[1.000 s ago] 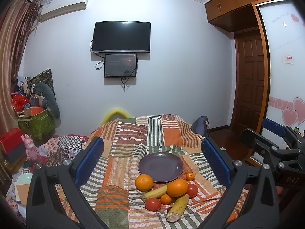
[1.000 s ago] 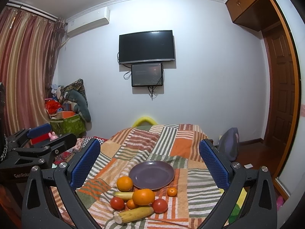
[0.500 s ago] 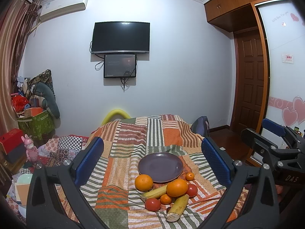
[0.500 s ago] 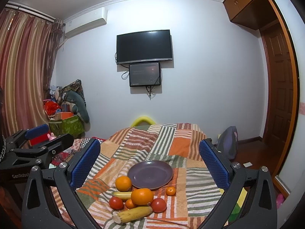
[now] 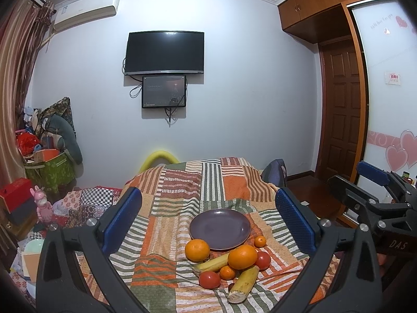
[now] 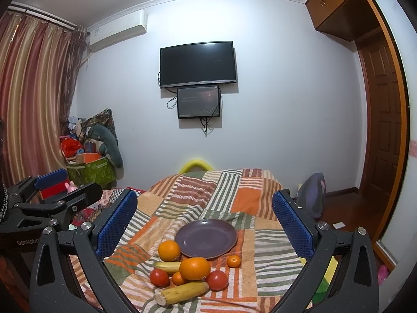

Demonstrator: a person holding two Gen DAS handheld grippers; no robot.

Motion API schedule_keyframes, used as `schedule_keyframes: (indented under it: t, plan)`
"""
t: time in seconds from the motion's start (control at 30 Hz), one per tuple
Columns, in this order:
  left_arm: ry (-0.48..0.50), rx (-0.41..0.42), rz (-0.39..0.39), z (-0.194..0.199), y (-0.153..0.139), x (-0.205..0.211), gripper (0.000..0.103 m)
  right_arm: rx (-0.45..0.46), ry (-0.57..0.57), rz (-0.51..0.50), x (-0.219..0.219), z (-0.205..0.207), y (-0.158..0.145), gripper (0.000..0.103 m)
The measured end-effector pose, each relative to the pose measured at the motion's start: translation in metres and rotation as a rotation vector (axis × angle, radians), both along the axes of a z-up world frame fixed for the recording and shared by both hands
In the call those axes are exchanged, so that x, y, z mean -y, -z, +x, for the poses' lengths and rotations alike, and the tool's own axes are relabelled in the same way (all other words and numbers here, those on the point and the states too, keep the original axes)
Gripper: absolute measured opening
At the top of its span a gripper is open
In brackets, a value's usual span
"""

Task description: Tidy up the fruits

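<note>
Both grippers hover with fingers spread wide and nothing between them. The left gripper [image 5: 208, 217] frames the fruit pile in the lower centre of its view; the right gripper [image 6: 204, 221] does the same, and each appears at the other's frame edge. Between the blue pads lies a purple plate [image 5: 220, 229], bare, on a striped patchwork cloth [image 5: 179, 190]. Just below the plate cluster two large oranges [image 5: 197, 250] [image 5: 242, 257], two small mandarins [image 5: 260, 241] [image 5: 227, 272], two red tomatoes [image 5: 209, 279] [image 5: 262, 260] and two yellow, banana-like pieces [image 5: 243, 284] [image 5: 212, 263], several of them touching.

The oranges are probably firm and fairly heavy, and their round skin may roll, so a grasp across the widest part suits them. The tomatoes are likely soft and bruise easily, calling for light pressure. The long yellow pieces are best held across the middle. No fruit is on the plate yet.
</note>
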State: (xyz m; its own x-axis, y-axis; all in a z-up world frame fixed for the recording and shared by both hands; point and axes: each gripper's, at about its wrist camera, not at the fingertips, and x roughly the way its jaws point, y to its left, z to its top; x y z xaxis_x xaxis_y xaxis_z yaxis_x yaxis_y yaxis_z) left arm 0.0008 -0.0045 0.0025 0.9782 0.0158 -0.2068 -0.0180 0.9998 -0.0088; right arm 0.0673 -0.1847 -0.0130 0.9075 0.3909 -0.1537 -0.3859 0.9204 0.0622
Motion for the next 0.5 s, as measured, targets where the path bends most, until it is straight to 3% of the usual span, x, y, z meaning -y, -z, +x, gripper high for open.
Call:
schedule_keyframes:
  t: [0.5]
  plan:
    - [0.005, -0.029, 0.026, 0.008, 0.01, 0.001, 0.103, -0.037, -0.034, -0.006, -0.004, 0.012, 0.009, 0.103]
